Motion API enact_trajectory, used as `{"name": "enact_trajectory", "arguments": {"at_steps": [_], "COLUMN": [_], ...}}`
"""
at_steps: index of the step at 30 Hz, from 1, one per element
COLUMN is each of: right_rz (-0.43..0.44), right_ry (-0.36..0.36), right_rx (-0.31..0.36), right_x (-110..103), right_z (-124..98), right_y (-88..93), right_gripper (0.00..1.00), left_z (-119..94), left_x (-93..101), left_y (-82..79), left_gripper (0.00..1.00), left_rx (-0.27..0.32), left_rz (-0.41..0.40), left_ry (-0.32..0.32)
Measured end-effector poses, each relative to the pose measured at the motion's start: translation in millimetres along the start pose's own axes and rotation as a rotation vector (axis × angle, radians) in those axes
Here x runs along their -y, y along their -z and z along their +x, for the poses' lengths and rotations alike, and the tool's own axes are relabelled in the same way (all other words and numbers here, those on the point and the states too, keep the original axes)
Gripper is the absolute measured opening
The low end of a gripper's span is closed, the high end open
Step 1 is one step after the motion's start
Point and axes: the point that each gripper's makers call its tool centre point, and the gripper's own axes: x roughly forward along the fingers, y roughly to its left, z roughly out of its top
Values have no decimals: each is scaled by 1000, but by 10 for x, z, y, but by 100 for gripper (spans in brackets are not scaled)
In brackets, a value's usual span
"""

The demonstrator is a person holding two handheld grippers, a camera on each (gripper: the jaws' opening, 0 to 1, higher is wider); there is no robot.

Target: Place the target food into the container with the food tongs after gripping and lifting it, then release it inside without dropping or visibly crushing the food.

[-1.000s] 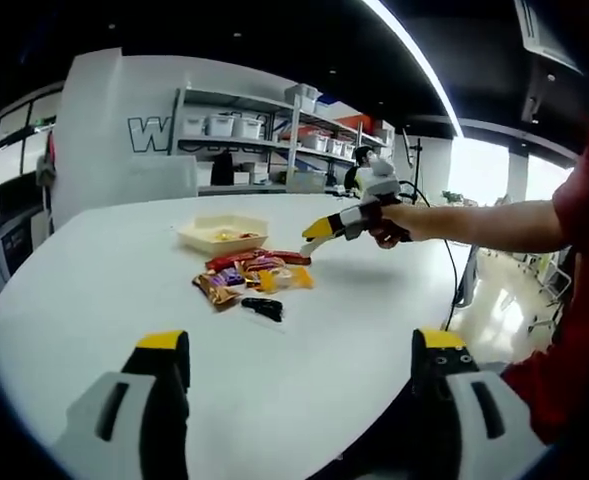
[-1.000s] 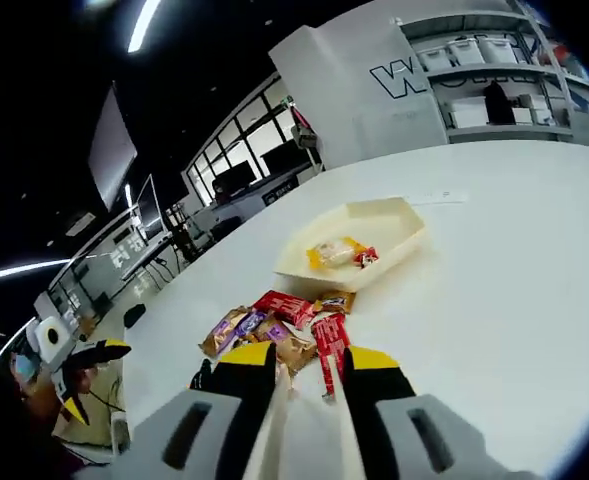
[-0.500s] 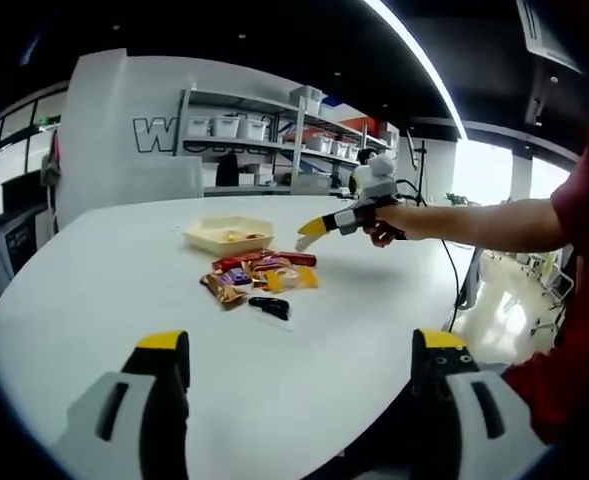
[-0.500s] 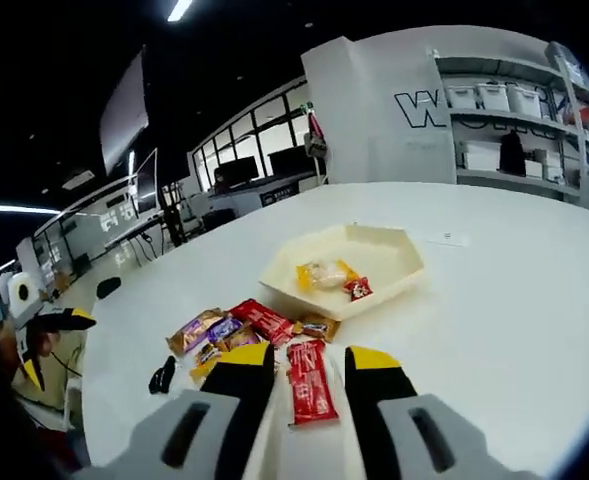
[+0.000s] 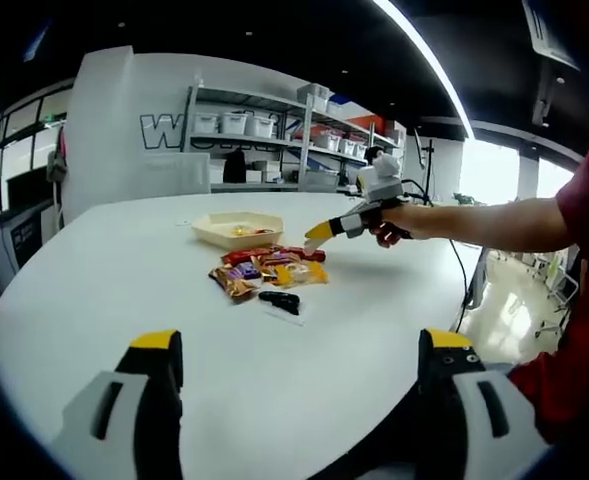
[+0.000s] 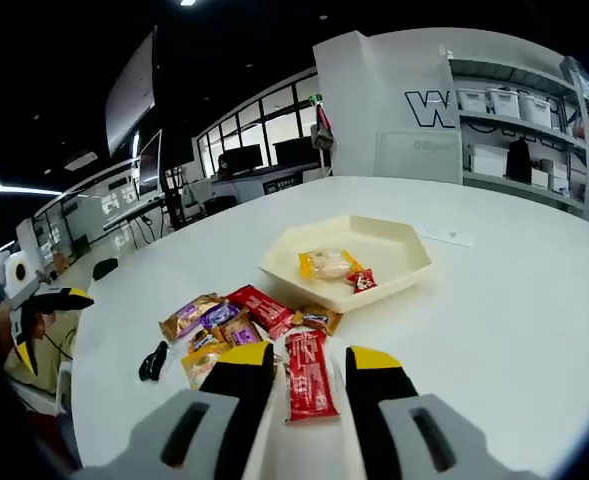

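Note:
A cream hexagonal tray on the white table holds a yellow-wrapped snack and a small red one. In front of it lies a pile of wrapped snacks. A red bar lies just beyond my right gripper. Its jaws stand a bar's width apart, seemingly shut on pale food tongs running along their insides. In the left gripper view a hand holds that right gripper low over the pile, near the tray. My left gripper hangs wide open near the table's edge.
A small black object lies on the table just in front of the pile. The person's arm reaches in from the right. Shelving with bins stands behind the table. Bare white table surrounds the pile and tray.
The right gripper view has levelled and shifted, so the red bar now sits centred beyond its jaws. Snacks and tray have not moved. The left gripper stays wide open.

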Motion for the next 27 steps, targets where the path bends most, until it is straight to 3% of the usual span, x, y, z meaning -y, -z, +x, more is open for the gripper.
{"name": "enact_trajectory", "arguments": {"at_steps": [3,5,7,12,16,21,27], "right_rz": [-48,53,14,27,48,175,167], "right_ry": [16,6,6,15,33,29,29], "right_rx": [-46,-26,-25,-36,-8,108,191], "right_x": [27,36,43,10,19,62,48], "right_z": [29,27,18,22,0,-106,-260], "right_y": [116,84,79,80,82,-128,-497], "right_gripper": [23,23,21,17,18,18,18], "left_z": [6,5,2,1,2,9,1], "left_x": [4,-1,-8,-44,-51,-37,-20], "left_y": [15,10,7,37,13,8,-8], "left_gripper": [98,98,98,97,98,97,97], "left_rx": [-7,-5,-1,-12,-3,-6,1], "left_rz": [-3,1,-7,-6,-12,-4,-4], "left_ry": [2,-1,-2,-10,-11,-4,1]}}
